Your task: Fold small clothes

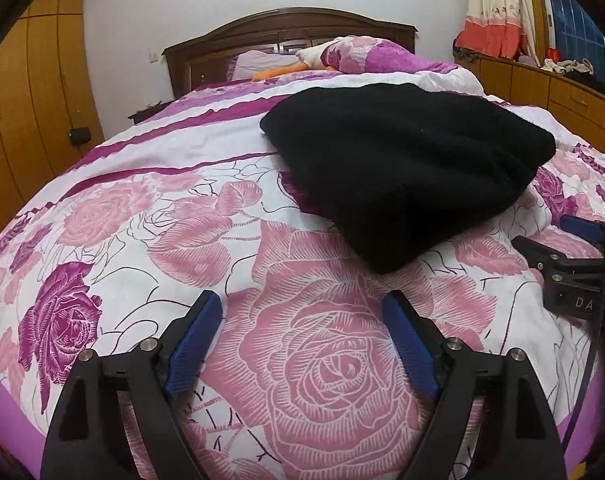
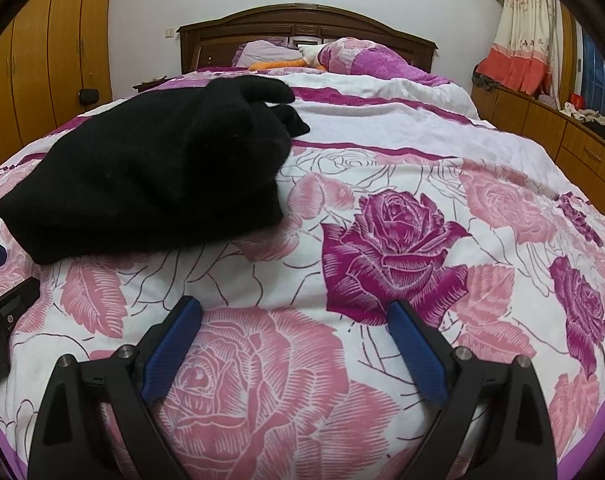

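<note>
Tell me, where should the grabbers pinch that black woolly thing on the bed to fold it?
Probably the black knit garment at its near corner, which sticks out toward the grippers and looks slightly raised off the floral bedspread. The open left gripper could slide in from the front, low along the cover. The open right gripper could pinch the other near edge.

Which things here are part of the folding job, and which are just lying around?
For the job: black garment, left tongs, right tongs, both open and empty.

Lying about: bedspread, pillow, orange thing, curtain.
</note>
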